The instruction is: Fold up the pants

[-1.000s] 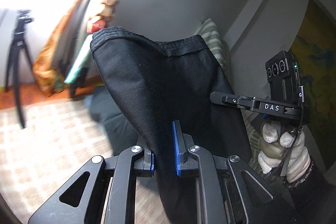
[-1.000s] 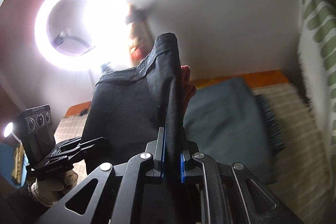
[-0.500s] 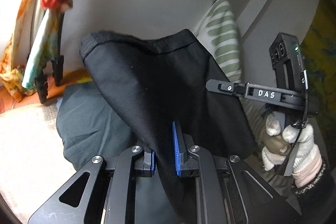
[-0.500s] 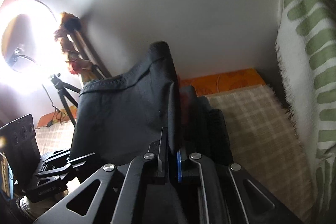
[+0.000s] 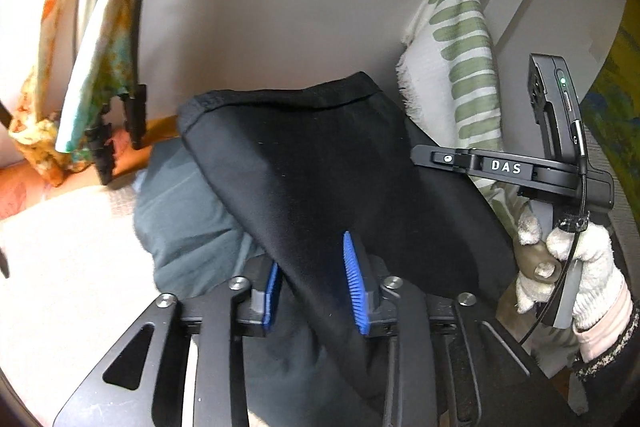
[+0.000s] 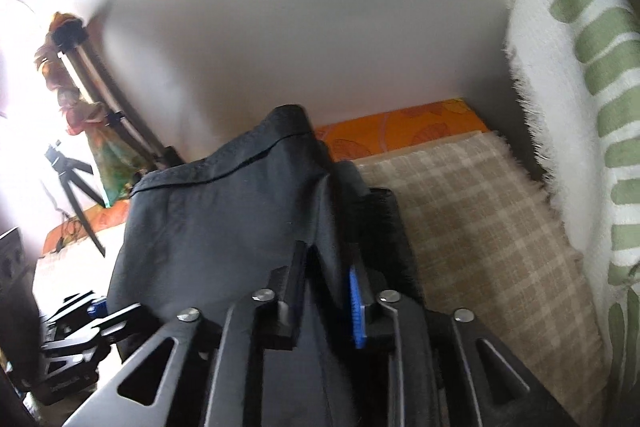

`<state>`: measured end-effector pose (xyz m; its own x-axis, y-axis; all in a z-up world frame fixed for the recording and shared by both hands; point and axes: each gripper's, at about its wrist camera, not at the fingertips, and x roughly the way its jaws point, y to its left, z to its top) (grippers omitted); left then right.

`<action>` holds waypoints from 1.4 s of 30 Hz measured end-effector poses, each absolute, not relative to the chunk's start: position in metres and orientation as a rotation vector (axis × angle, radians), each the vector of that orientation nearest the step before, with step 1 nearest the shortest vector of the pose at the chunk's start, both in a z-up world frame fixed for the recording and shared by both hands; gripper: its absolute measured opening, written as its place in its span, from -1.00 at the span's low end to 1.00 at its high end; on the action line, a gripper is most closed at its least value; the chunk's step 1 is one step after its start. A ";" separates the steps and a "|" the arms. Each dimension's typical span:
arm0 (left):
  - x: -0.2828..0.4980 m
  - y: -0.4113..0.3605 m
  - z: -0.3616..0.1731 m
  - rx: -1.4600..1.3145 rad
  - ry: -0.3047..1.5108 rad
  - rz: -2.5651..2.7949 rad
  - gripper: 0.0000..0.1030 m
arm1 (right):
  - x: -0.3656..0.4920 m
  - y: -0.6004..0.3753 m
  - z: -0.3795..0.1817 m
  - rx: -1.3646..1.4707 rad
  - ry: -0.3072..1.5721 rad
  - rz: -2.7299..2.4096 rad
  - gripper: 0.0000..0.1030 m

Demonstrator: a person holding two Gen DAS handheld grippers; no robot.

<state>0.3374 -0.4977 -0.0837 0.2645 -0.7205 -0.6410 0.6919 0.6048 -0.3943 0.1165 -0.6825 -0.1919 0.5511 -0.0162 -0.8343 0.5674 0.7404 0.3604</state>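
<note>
The black pants (image 5: 320,163) drape forward over both grippers, waistband edge at the far end. In the left wrist view my left gripper (image 5: 314,279) has its blue pads apart, with a fold of the pants lying between them. In the right wrist view the pants (image 6: 224,227) also lie between the parted pads of my right gripper (image 6: 326,291). The right gripper's body (image 5: 520,171) and the gloved hand holding it show at the right of the left wrist view.
A folded teal garment (image 5: 188,223) lies under the pants on a pale checked bed cover (image 6: 472,227). A green-striped white pillow (image 6: 572,87) leans on the wall at right. Tripods with coloured cloths (image 5: 104,39) stand at left.
Both grippers have swung down and forward toward the bed with the pants. The pads of both grippers, shut on the cloth before, now stand apart.
</note>
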 end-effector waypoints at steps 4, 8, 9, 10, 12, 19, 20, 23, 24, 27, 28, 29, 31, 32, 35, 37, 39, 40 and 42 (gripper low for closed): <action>0.337 -0.486 -0.079 -0.037 0.888 -0.927 -0.41 | 0.107 -0.681 -0.183 0.646 0.928 -0.431 -0.43; 0.331 -0.472 -0.070 -0.035 0.862 -0.907 -0.41 | 0.095 -0.671 -0.169 0.626 0.917 -0.467 -0.23; 0.329 -0.464 -0.069 -0.039 0.854 -0.905 -0.40 | 0.091 -0.668 -0.164 0.624 0.908 -0.473 -0.10; 0.327 -0.460 -0.066 -0.042 0.849 -0.902 -0.36 | 0.086 -0.663 -0.160 0.617 0.900 -0.482 -0.02; 0.321 -0.450 -0.060 -0.046 0.833 -0.898 -0.27 | 0.078 -0.651 -0.149 0.598 0.882 -0.494 0.15; 0.293 -0.413 -0.036 -0.038 0.774 -0.894 0.04 | 0.048 -0.605 -0.110 0.526 0.830 -0.542 0.53; 0.287 -0.407 -0.031 -0.038 0.768 -0.898 0.08 | 0.044 -0.599 -0.104 0.520 0.823 -0.549 0.59; 0.270 -0.392 -0.019 -0.043 0.741 -0.901 0.20 | 0.030 -0.579 -0.087 0.512 0.791 -0.565 0.70; 0.264 -0.387 -0.015 -0.041 0.732 -0.904 0.21 | 0.025 -0.571 -0.081 0.514 0.781 -0.565 0.72; 0.242 -0.373 -0.005 -0.023 0.707 -0.909 0.37 | 0.013 -0.549 -0.071 0.511 0.765 -0.564 0.79; 0.237 -0.370 -0.003 -0.019 0.703 -0.909 0.37 | 0.009 -0.541 -0.068 0.508 0.759 -0.572 0.80; 0.229 -0.364 0.000 -0.010 0.694 -0.912 0.37 | 0.005 -0.535 -0.067 0.506 0.754 -0.578 0.82; 0.216 -0.354 0.003 0.000 0.680 -0.923 0.40 | -0.004 -0.521 -0.063 0.509 0.742 -0.585 0.88; 0.208 -0.349 0.004 0.005 0.672 -0.927 0.44 | -0.008 -0.514 -0.061 0.507 0.738 -0.590 0.90; 0.190 -0.336 0.005 0.015 0.661 -0.925 0.53 | -0.023 -0.492 -0.057 0.497 0.723 -0.617 0.92; 0.177 -0.329 0.003 0.029 0.667 -0.930 0.54 | -0.031 -0.480 -0.056 0.491 0.716 -0.626 0.97; 0.169 -0.324 0.001 0.037 0.672 -0.928 0.54 | -0.037 -0.467 -0.057 0.482 0.715 -0.632 1.00; 0.163 -0.321 0.000 0.038 0.670 -0.925 0.55 | -0.039 -0.462 -0.058 0.480 0.719 -0.637 1.00; 0.155 -0.316 -0.003 0.034 0.670 -0.921 0.55 | -0.045 -0.452 -0.061 0.485 0.717 -0.644 1.00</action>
